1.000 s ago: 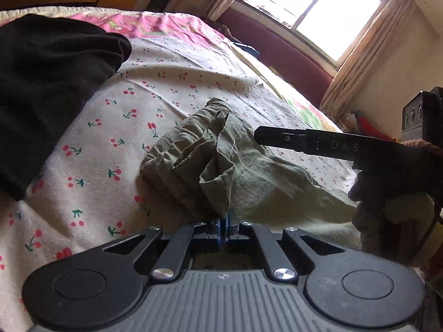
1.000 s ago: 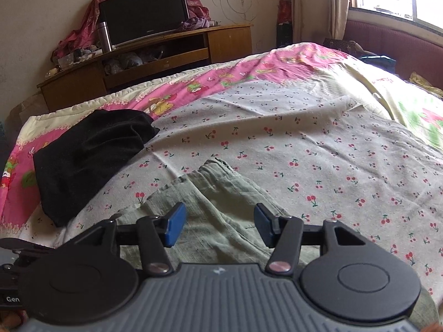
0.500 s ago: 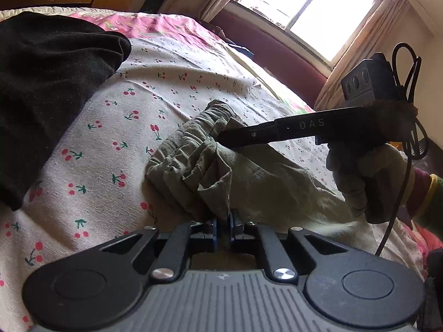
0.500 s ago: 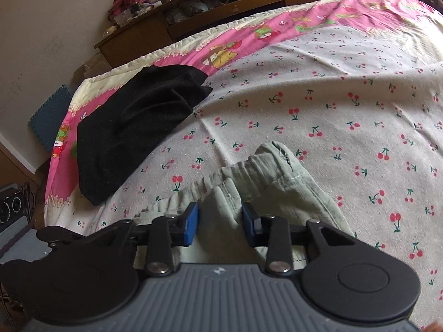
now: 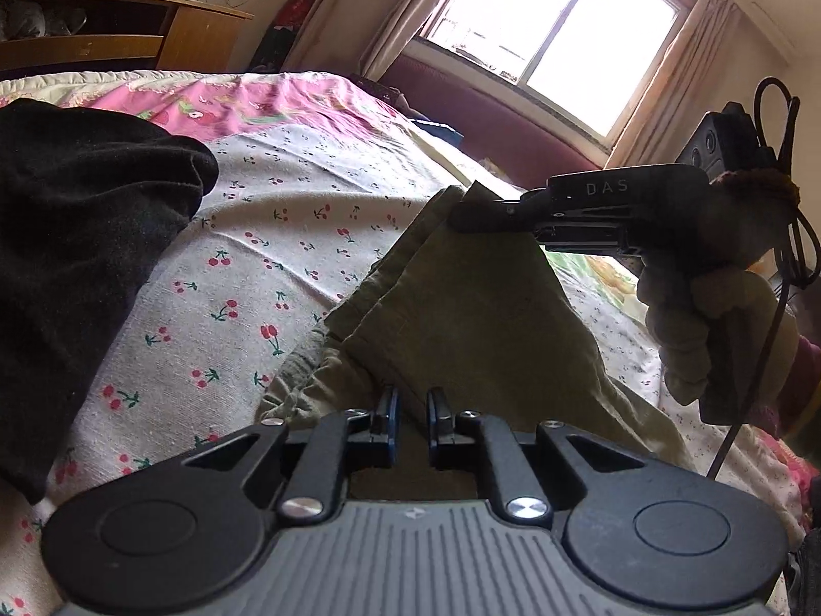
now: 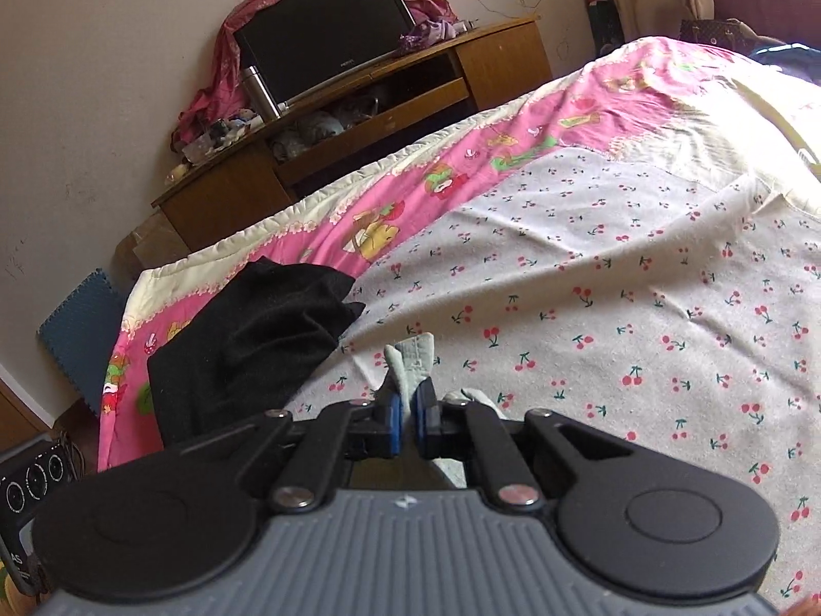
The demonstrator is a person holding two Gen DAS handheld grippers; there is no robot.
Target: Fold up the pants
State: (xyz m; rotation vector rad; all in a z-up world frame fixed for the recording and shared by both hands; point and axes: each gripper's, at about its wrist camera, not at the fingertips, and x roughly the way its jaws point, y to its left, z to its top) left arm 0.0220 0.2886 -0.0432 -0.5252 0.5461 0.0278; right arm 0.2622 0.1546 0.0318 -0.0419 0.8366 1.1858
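Both claws are pinching the olive pants (image 5: 462, 308): right claw (image 6: 405, 418) clamps an edge raised above the bed (image 6: 641, 282), left claw (image 5: 409, 423) grips lower cloth with a small gap. Folding's barely started, everything's still bunched.

One pair of olive pants (image 5: 462, 318), centre frame; one black garment (image 5: 77, 256) at left; two grippers, left (image 5: 410, 423) at bottom, right (image 5: 477, 218) upper right; one TV (image 6: 323, 46) upper left; one window (image 5: 559, 36) at top.
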